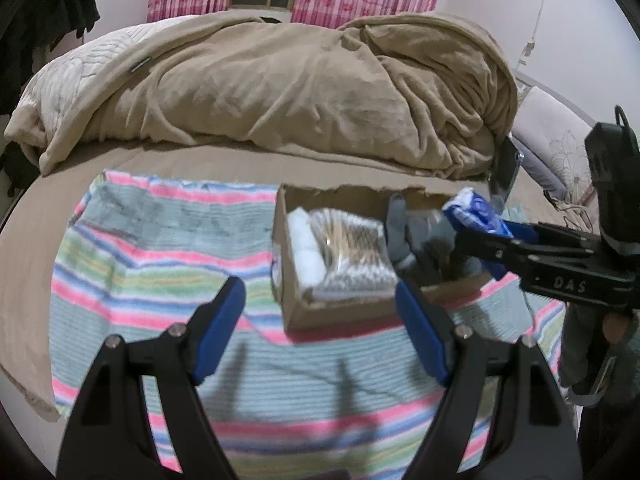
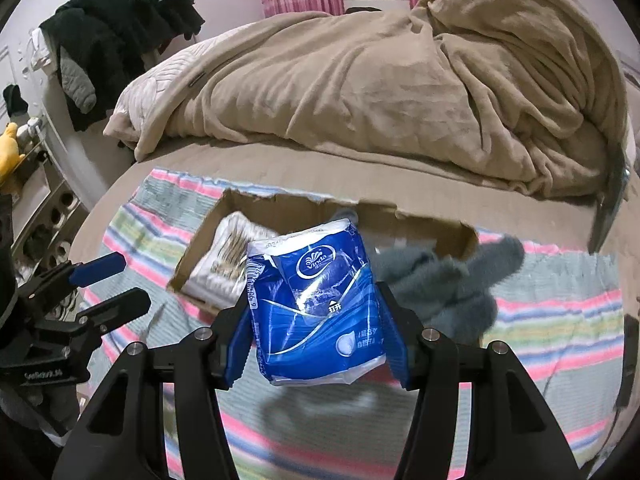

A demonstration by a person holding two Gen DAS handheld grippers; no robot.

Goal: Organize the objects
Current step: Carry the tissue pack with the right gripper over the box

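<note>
My right gripper (image 2: 314, 308) is shut on a blue tissue pack (image 2: 316, 304) and holds it in the air just in front of an open cardboard box (image 2: 432, 220). The pack also shows in the left wrist view (image 1: 476, 216) over the box's right end. The box (image 1: 304, 316) holds a clear bag of cotton swabs (image 1: 348, 256) at its left and a grey glove (image 1: 424, 232) that hangs over its right side (image 2: 444, 280). My left gripper (image 1: 320, 304) is open and empty, low in front of the box.
The box stands on a striped towel (image 1: 160, 248) spread on a bed. A heaped beige blanket (image 1: 300, 88) lies behind it. A phone (image 1: 506, 168) leans at the right. Dark clothes (image 2: 120, 32) hang at the far left.
</note>
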